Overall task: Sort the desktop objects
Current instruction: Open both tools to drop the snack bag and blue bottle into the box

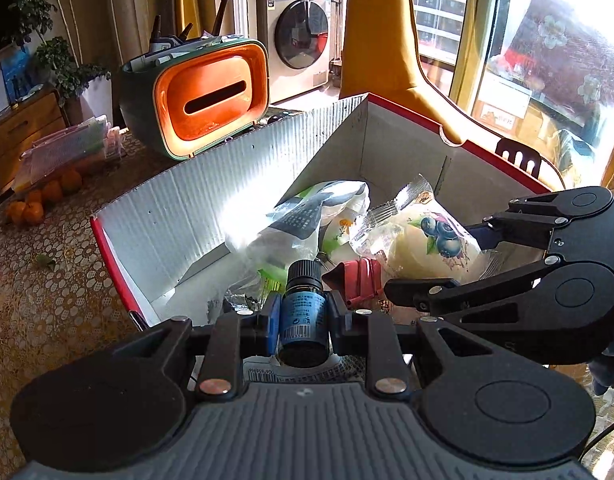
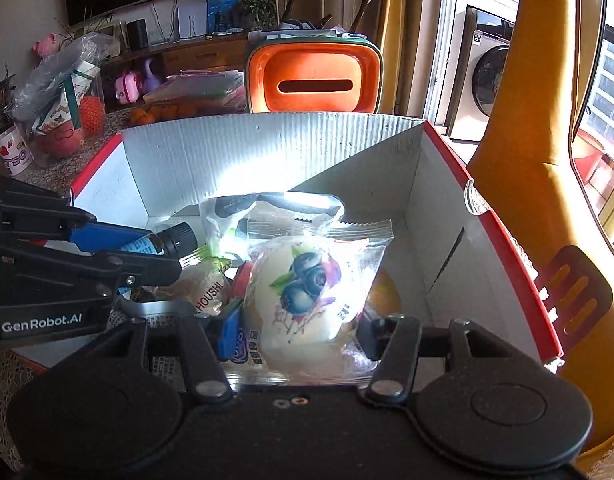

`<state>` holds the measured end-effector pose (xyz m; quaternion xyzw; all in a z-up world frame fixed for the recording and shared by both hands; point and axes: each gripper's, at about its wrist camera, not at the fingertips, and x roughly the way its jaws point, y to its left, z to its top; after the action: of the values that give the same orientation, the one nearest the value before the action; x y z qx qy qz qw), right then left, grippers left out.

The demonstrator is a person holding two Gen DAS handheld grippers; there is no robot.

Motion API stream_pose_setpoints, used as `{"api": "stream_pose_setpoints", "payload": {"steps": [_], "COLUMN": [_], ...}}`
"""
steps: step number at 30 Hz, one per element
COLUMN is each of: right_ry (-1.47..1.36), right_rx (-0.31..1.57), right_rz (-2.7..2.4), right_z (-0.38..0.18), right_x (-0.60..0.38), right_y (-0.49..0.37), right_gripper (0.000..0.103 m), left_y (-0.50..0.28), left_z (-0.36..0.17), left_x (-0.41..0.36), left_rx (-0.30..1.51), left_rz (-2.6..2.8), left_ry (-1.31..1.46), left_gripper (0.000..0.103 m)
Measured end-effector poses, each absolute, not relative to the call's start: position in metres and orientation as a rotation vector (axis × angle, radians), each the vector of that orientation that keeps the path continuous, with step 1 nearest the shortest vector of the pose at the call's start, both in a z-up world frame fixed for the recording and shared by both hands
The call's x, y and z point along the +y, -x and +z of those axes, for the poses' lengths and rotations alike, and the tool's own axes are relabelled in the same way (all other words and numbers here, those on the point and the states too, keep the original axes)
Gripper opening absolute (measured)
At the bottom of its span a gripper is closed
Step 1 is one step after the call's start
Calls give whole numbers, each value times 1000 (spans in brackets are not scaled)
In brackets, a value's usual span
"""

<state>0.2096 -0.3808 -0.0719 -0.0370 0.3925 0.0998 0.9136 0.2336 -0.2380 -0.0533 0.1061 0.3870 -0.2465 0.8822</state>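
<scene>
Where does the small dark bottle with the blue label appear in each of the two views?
Left wrist view: the small dark bottle sits low at centre, gripped between the left tongs, cap pointing toward the cardboard box.
Right wrist view: the same bottle is at the left edge, mid-height, held in the left tongs, cap pointing right.
Shared landmark: the blueberry snack packet, inside the box in both views.
</scene>
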Motion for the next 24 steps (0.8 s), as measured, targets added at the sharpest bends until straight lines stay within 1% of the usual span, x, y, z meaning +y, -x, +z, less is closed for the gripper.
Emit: {"api": "stream_pose_setpoints", "payload": {"steps": [9, 11, 18, 19, 24], "right_ry": [73, 71, 59, 55, 35], "right_rx": [825, 821, 797, 796, 785], "right_rz": [214, 210, 195, 194, 198], "right_z": [-73, -71, -60, -59, -51], "right_x": [-383, -384, -389, -389, -391], "right_y": [-212, -211, -205, -204, -196], "right_gripper": [58, 62, 66, 68, 69], "left_y": [-237, -237, -228, -226, -213], "left_z": [-56, -55, -46, -45, -36], "left_x": [-240, -240, -235, -235, -232], "left_rx": [839, 838, 803, 797, 767], "left_rz": [-549, -552, -556, -555, -543], "left_ry": [-227, -226, -210, -213, -226], "left_gripper": [23, 23, 23, 23, 28]}}
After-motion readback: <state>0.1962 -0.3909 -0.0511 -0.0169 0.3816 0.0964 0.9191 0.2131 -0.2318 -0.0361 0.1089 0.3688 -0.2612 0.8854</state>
